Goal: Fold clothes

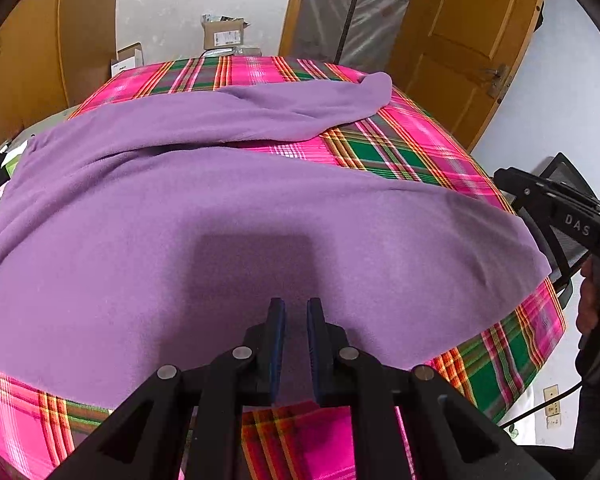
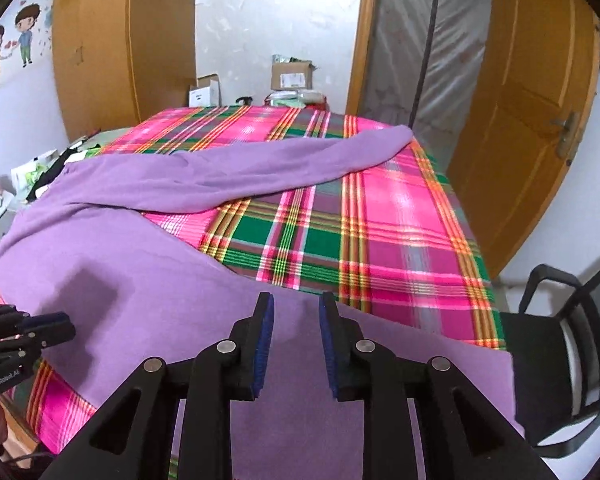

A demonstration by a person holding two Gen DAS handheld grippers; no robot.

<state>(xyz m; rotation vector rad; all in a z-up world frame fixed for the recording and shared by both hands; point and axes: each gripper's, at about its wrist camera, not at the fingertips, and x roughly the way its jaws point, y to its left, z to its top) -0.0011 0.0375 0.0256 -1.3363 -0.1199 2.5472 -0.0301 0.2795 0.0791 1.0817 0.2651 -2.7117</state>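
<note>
Left gripper [image 1: 296, 308], bottom centre of its view: jaws a narrow gap apart, nothing held, hovering over the near hem of the purple garment [image 1: 228, 240]; right gripper [image 2: 296, 304], bottom centre of its view, jaws wider apart, also empty, above the garment's lower right part. Garment lies spread over the pink-green plaid cloth [image 2: 400, 232], one sleeve [image 2: 300, 160] stretched toward upper right. Readable text: "DAS" on the right gripper's body at right edge of left view, "GenRobot.AI" on the left gripper at lower left of right view; cardboard box [image 2: 292, 74] labels illegible.
</note>
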